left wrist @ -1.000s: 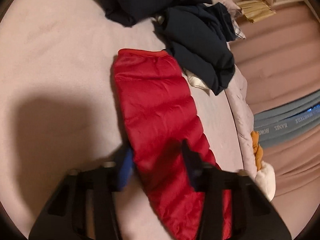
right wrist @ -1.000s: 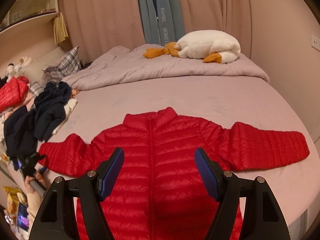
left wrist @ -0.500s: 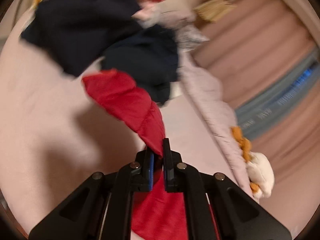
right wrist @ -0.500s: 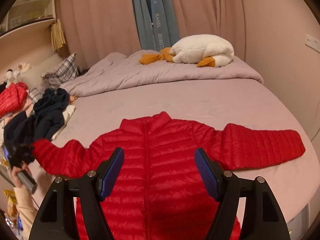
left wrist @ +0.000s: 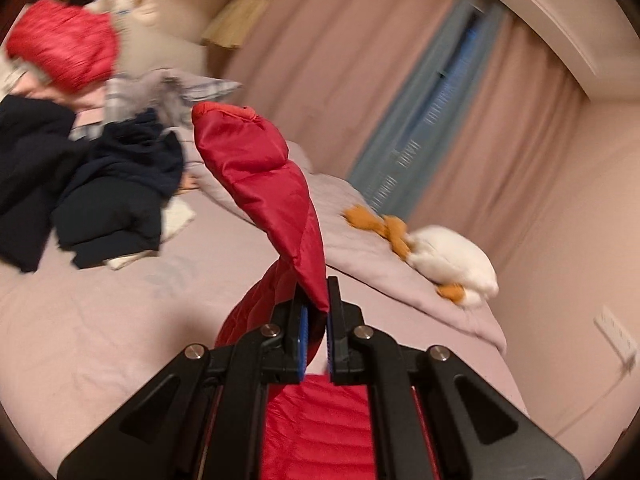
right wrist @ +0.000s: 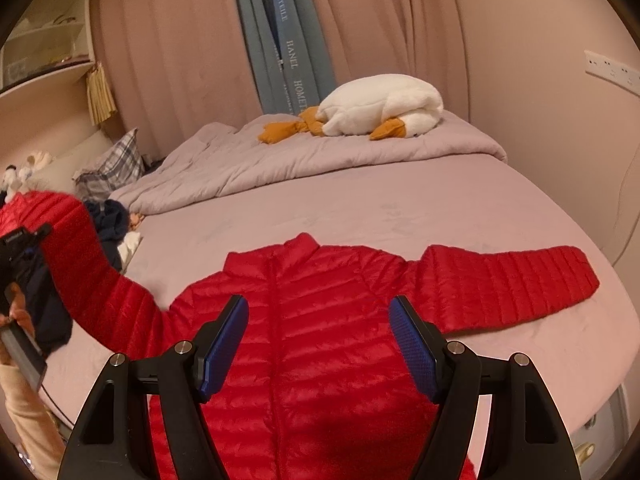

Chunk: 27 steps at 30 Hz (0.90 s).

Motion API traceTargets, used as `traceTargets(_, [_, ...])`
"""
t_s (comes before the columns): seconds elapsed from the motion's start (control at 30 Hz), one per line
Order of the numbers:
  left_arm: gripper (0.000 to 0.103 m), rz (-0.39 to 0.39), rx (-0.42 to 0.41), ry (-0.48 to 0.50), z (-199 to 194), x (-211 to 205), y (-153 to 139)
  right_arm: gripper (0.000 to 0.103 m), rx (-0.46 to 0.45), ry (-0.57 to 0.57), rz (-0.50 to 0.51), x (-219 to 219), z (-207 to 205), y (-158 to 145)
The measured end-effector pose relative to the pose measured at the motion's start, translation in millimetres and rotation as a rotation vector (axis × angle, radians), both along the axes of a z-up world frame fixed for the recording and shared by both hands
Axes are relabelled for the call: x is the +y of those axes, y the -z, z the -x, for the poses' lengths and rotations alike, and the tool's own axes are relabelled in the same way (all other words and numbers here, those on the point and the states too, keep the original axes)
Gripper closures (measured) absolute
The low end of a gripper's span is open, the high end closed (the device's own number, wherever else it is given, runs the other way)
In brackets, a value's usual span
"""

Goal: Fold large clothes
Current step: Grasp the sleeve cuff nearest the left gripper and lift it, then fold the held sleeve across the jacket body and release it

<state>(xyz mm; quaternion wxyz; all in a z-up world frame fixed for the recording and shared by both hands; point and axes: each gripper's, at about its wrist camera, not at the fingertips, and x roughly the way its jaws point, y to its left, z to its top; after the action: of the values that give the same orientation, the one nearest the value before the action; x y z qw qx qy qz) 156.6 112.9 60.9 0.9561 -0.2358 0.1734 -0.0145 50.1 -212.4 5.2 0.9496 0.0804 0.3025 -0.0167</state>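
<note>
A red quilted puffer jacket (right wrist: 320, 344) lies front up on the pink bed (right wrist: 360, 216), collar toward the far side. Its right sleeve (right wrist: 512, 284) lies flat and spread out. My left gripper (left wrist: 316, 312) is shut on the left sleeve (left wrist: 272, 192) and holds it up off the bed, cuff hanging upward in its view; the raised sleeve (right wrist: 88, 264) also shows at the left of the right wrist view. My right gripper (right wrist: 320, 336) is open and empty, hovering over the jacket's chest.
A pile of dark navy clothes (left wrist: 104, 184) and another red garment (left wrist: 64, 56) lie at the bed's left side. A grey duvet (right wrist: 304, 156) with a white plush goose (right wrist: 380, 108) lies at the far end. Curtains and walls surround the bed.
My left gripper closed on the left sleeve and lifted it off the bed, swinging it up toward the jacket body. The right gripper stayed open and moved slightly closer over the chest.
</note>
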Motion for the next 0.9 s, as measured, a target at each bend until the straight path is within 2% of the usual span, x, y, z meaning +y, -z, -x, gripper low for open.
traceTargets(0.17, [0.097, -0.084, 0.021, 0.113, -7, -52, 2, 0.029, -0.011, 0.02, -0.007, -9, 6, -2])
traceTargets(0.37, [0.097, -0.177, 0.064, 0.253, -15, -104, 20, 0.029, -0.018, 0.046, -0.026, -24, 12, 0])
traceTargets(0.57, [0.097, -0.256, 0.132, 0.381, -19, -157, 48, 0.029, -0.016, 0.073, -0.04, -37, 17, 4])
traceTargets(0.9, [0.097, -0.306, 0.296, 0.517, -26, -210, 110, 0.029, -0.006, 0.117, -0.064, -56, 26, 10])
